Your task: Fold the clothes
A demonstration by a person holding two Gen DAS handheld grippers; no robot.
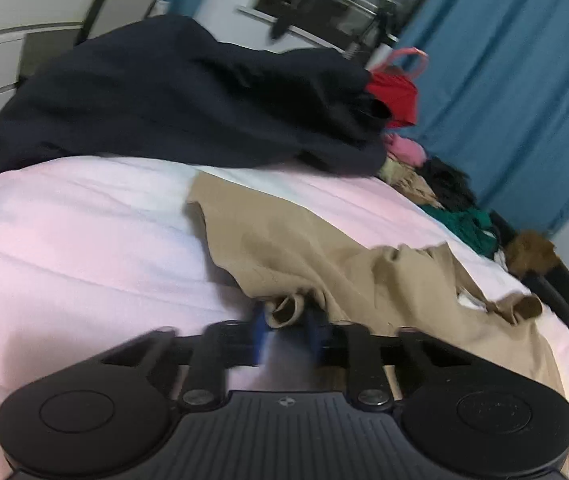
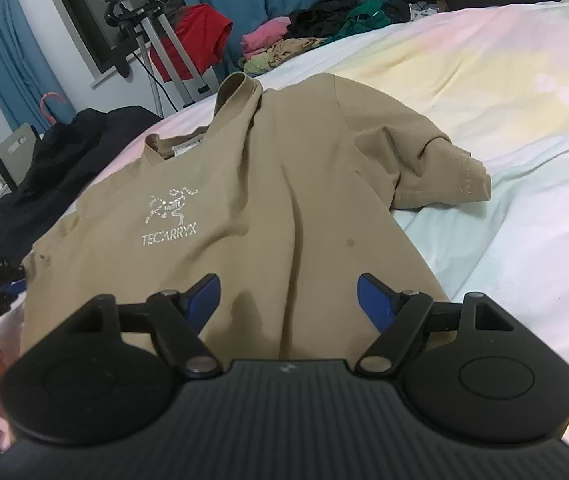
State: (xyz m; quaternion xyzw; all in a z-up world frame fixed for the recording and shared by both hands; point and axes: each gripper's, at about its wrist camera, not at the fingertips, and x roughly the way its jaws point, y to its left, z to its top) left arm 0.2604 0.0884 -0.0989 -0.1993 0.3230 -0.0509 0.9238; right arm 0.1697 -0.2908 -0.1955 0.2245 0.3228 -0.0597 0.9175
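Tan T-shirt (image 2: 244,200) lies face up on the bed (image 2: 504,140), logo showing, body mostly spread but wrinkled. Collar sits toward the far side; one short sleeve (image 2: 444,176) flops out beside the shirt on the bedsheet.

My left claw (image 1: 284,316) is pressed together on a bunched bit of the shirt's edge, fabric pinched between the blue pads. My right claw (image 2: 288,300) hangs over the shirt's near hem, pads spread wide, nothing between them.

No fold made yet as far as I can judge: sleeves not tucked, body not doubled. Beyond the shirt, a dark garment (image 1: 184,96) and a heap of mixed clothes (image 2: 304,36) look unfolded. Most of the job remains.
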